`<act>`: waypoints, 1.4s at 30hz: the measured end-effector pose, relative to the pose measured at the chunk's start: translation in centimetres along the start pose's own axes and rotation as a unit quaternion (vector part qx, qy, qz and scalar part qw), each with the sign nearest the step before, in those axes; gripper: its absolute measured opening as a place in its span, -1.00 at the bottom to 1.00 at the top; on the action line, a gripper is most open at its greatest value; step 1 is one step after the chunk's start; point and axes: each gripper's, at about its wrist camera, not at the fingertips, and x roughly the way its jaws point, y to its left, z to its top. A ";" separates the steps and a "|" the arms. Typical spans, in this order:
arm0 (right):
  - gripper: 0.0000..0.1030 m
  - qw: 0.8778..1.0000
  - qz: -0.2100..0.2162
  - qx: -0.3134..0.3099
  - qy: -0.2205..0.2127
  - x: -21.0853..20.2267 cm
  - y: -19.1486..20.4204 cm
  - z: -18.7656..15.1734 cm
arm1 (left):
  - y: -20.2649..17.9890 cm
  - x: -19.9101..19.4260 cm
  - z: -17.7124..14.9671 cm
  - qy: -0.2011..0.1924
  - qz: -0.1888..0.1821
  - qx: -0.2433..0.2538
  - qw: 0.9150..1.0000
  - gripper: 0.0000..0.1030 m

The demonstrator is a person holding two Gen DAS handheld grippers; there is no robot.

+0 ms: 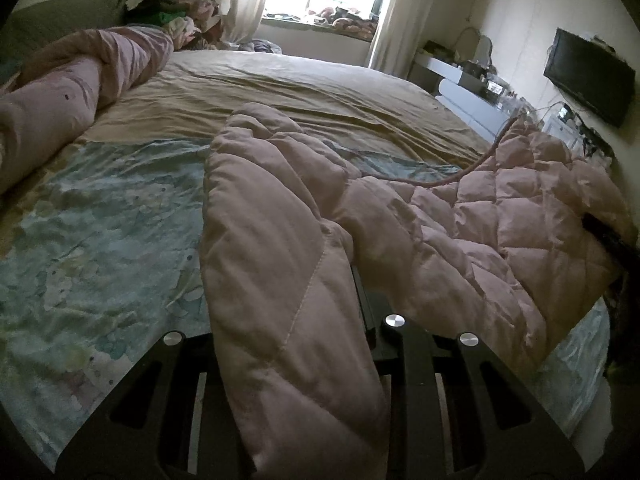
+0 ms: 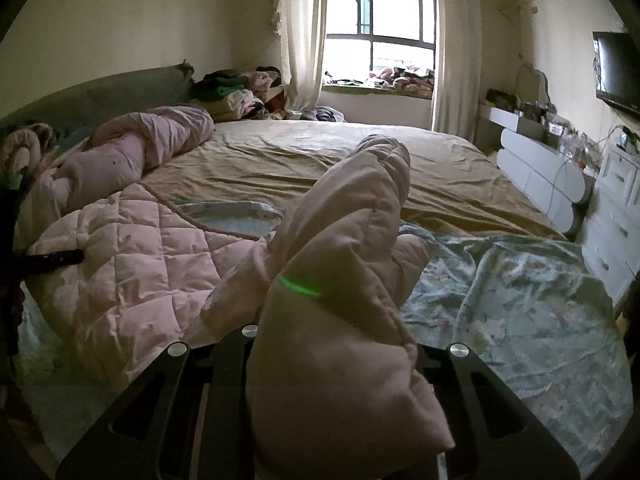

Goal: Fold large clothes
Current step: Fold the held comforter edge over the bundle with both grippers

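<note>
Jacket point(image 1: 460, 216) sleeves pinched in both our grippers, left gripper point(image 1: 340, 280) and right gripper point(image 2: 340, 320), over the bed point(image 1: 280, 92); padded fabric hides our fingertips; rolled quilt point(image 1: 80, 80) lies beside.

Home bedroom, bed point(image 2: 320, 152), curtained window point(image 2: 380, 20), TV point(image 1: 588, 76)

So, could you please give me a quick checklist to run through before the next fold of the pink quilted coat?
1. Left gripper clamped on a sleeve of the pink quilted coat: ok.
2. Right gripper clamped on the other sleeve: ok.
3. Coat body lying flat: not ok, rumpled and partly raised.
4. Bare tan sheet beyond the coat for laying it down: ok.
5. Rolled pink duvet apart from the coat: ok.
6. Coat hem fully on the bed: cannot tell.
</note>
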 end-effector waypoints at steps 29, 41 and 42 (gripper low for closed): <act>0.35 0.979 -0.014 0.144 0.144 5.0 -7.6 -7.1 | 1.9 5.0 -3.1 0.060 0.043 -0.005 0.997 -0.44; 0.86 0.955 0.045 0.207 0.207 7.6 -11.8 -7.4 | 2.7 5.6 -3.1 0.071 0.041 -0.010 0.997 -0.02; 0.86 0.953 0.050 0.210 0.213 7.6 -12.1 -7.5 | 2.9 5.5 -3.1 0.072 0.041 -0.011 0.997 0.03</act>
